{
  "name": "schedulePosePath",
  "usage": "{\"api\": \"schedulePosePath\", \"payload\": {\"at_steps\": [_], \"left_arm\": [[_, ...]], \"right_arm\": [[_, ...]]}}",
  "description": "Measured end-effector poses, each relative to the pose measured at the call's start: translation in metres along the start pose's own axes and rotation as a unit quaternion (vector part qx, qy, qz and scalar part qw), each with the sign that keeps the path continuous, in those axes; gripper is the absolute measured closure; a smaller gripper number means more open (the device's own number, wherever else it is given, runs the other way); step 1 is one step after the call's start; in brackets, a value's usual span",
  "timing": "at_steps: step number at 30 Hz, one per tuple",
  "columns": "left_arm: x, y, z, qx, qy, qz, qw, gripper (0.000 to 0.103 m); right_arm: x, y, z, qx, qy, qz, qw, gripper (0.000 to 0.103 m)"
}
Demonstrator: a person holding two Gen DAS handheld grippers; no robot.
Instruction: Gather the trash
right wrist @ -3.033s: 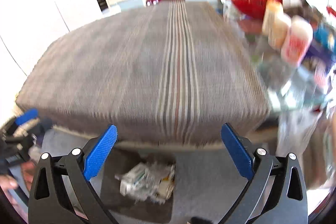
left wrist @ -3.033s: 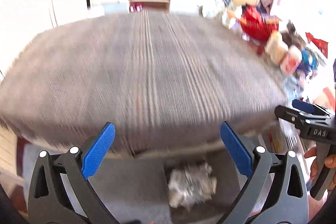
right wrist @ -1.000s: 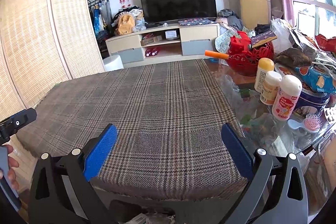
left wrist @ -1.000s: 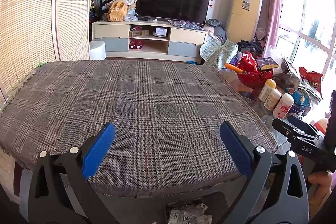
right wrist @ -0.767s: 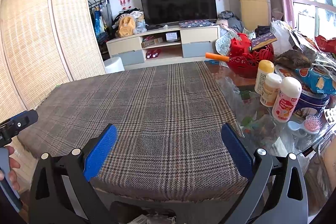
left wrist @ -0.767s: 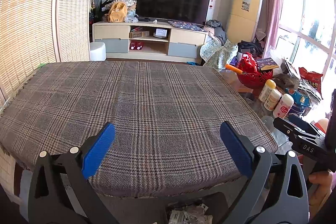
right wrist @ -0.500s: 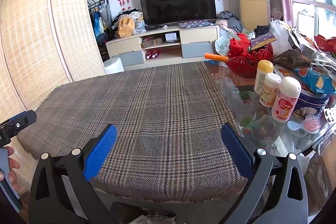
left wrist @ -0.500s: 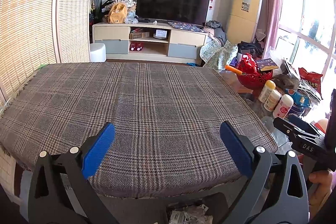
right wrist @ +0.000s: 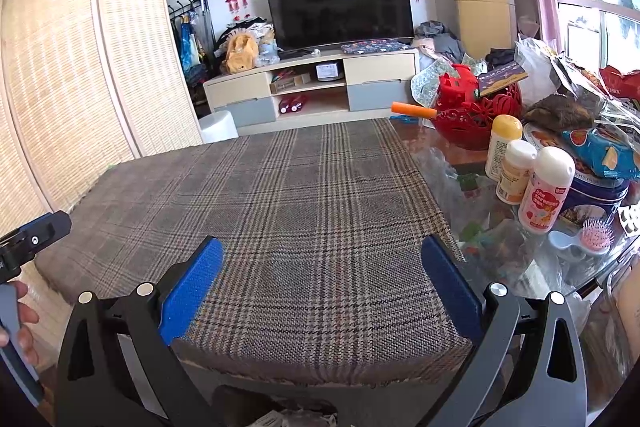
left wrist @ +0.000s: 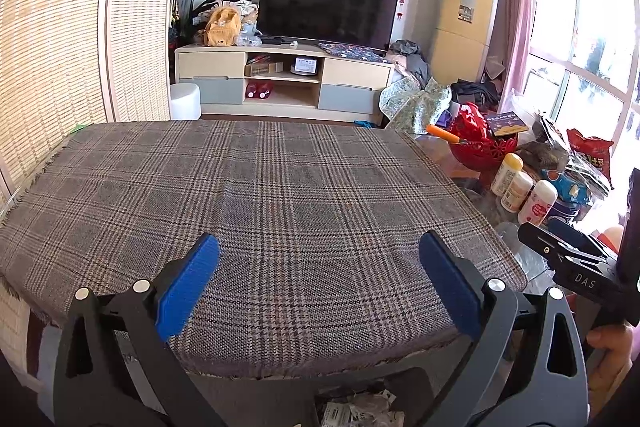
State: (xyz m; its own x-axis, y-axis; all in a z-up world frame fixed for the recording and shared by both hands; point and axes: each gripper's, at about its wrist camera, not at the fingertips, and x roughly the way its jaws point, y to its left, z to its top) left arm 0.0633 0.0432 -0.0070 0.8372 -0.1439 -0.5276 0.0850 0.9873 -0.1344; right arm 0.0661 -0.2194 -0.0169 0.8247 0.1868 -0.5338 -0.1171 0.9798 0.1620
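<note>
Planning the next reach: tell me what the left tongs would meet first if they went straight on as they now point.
Likely the grey plaid woven cloth covering the table: the open left tongs point across its near edge. Depth is unclear; if they ride above it, nothing else stands on the cloth ahead.

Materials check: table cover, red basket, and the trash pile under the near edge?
Table cover: woven fabric, matte, plaid weave, frayed hem. Red basket: likely glossy moulded plastic, openwork sides. Trash pile: seemingly crumpled printed paper or thin film; mostly cut off.

Tablecloth point(left wrist: 280, 195) woven plaid cloth, matt; table point(right wrist: 532, 267) glossy glass; bottles point(right wrist: 544, 187) smooth plastic.
</note>
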Motion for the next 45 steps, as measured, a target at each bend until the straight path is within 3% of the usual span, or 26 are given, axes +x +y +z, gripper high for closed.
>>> {"api": "schedulePosePath", "payload": {"at_steps": [45], "left_arm": [[-0.0032, 0.0026, 0.0032, -0.008, -0.004, -0.001, 1.0, 0.008]], "right_arm": [[0.0007, -0.0002, 0.0001, 0.008, 0.002, 0.001, 1.0, 0.003]]}}
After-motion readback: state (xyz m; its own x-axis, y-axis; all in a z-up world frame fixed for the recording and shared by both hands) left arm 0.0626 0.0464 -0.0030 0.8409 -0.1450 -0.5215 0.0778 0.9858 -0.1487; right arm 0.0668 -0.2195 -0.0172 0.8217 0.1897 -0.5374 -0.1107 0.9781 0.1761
